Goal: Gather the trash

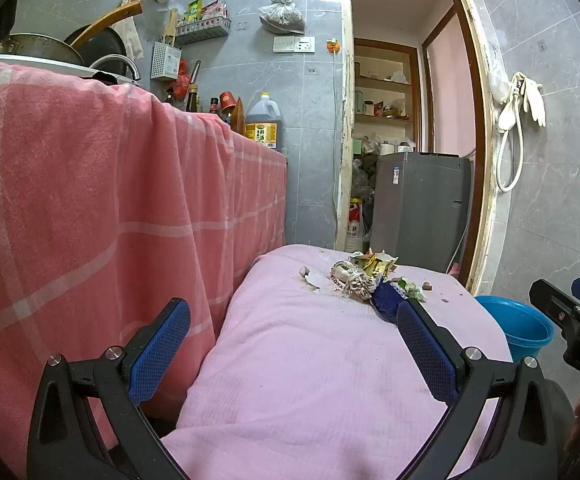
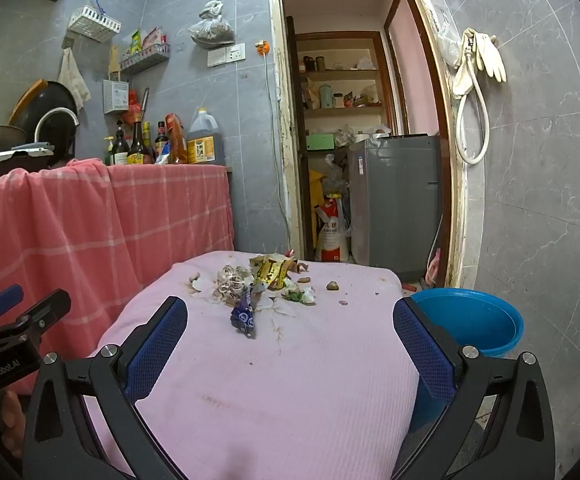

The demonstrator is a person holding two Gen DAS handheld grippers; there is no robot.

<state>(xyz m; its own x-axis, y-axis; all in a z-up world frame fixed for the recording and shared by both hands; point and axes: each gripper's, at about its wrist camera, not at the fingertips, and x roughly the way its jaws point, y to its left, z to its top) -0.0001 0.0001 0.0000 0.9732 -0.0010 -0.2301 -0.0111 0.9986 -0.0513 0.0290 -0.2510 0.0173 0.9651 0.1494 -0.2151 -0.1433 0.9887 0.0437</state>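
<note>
Trash pile [image 2: 258,284] heaped toward the far end of the pink-covered table [image 2: 290,380], centre of the frame: yellow wrapper [image 2: 270,271], dark blue wrapper [image 2: 245,314], scraps around them; blue bucket [image 2: 477,320] low at right, beside the table; left gripper [image 1: 293,344] with jaws spread wide, holding nothing; right gripper [image 2: 290,344] likewise wide open and empty, short of the pile.
</note>
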